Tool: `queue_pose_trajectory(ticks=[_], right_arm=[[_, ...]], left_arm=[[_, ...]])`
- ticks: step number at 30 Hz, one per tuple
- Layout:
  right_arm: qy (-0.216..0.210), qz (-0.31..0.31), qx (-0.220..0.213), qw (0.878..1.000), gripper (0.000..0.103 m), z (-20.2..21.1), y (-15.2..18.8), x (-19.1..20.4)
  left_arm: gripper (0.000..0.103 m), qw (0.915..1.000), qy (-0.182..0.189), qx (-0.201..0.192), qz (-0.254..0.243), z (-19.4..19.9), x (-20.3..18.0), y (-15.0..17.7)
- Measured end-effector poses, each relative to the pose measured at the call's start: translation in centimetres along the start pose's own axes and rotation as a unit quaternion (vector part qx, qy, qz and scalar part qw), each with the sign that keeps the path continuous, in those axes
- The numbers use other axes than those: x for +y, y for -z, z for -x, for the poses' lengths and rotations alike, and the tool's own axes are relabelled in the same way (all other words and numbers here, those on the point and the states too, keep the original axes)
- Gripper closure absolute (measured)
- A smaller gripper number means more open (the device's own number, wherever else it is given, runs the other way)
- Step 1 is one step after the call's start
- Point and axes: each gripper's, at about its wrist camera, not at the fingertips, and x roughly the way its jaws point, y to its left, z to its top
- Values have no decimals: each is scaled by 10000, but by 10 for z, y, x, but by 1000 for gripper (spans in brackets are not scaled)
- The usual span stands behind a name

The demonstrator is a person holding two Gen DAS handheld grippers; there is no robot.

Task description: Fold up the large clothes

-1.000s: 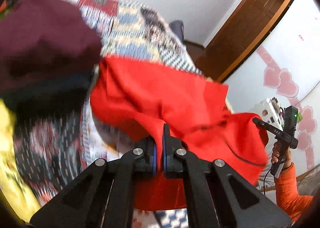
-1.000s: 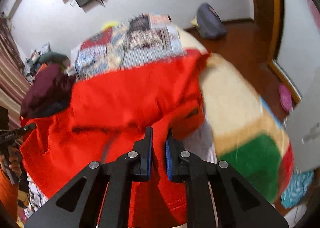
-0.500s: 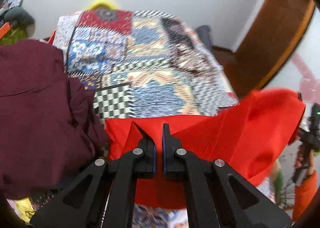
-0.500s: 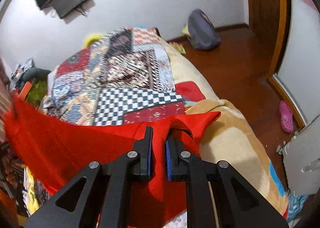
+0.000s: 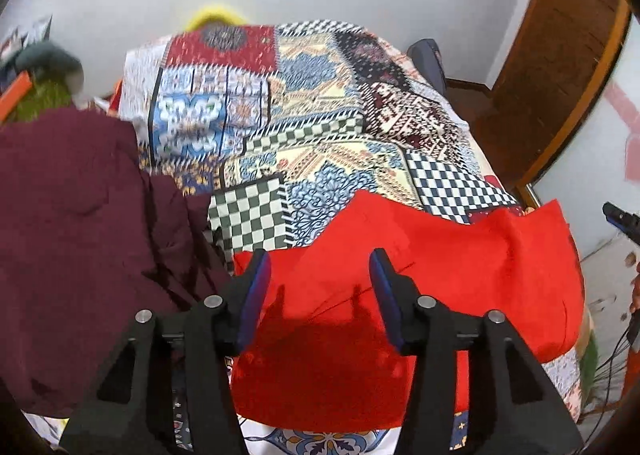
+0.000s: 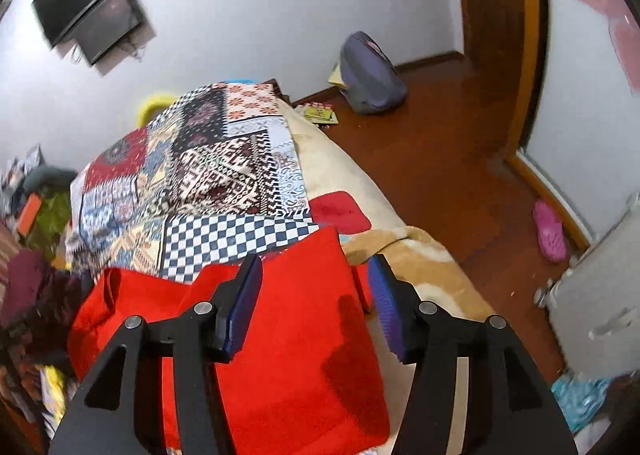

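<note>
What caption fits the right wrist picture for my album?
Open right tongs, just released, above the red garment on the patchwork bedspread.

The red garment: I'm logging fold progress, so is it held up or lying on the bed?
Lying on the bed. The red garment rests on the patchwork bedspread, released, both grippers' fingers just opened.

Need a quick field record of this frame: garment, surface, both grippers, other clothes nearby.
garment: red garment, lying on the bed, partly folded, edges uneven
surface: patchwork bedcover
left gripper: open, jaws have just been opening, above the red cloth, nothing pinched
right gripper: open, jaws have just been opening, above the red cloth, nothing pinched
other clothes: maroon garment, heaped beside the red one
floor: backpack by the wall, pink slipper
</note>
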Motion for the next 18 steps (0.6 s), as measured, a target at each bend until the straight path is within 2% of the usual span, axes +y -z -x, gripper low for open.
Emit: queue_pose_trajectory(ticks=[4,9,15,18], right_arm=[[-274,413,141,9987,48,-1,10,24],[-539,1039,455,9921,48,-28,36,66],[-734,1600,922,9801,48,-66,77,105],[-622,1727,1127,9765,48,-87,92,112]], left_arm=[[48,9992,248,-6,-302,8,-21,9],[47,9958,353,339,-779,-12,-50,33],[47,9912,703,923,-642,-62,-63,59],[47,9925,575,946,-520,-83,-61,59]])
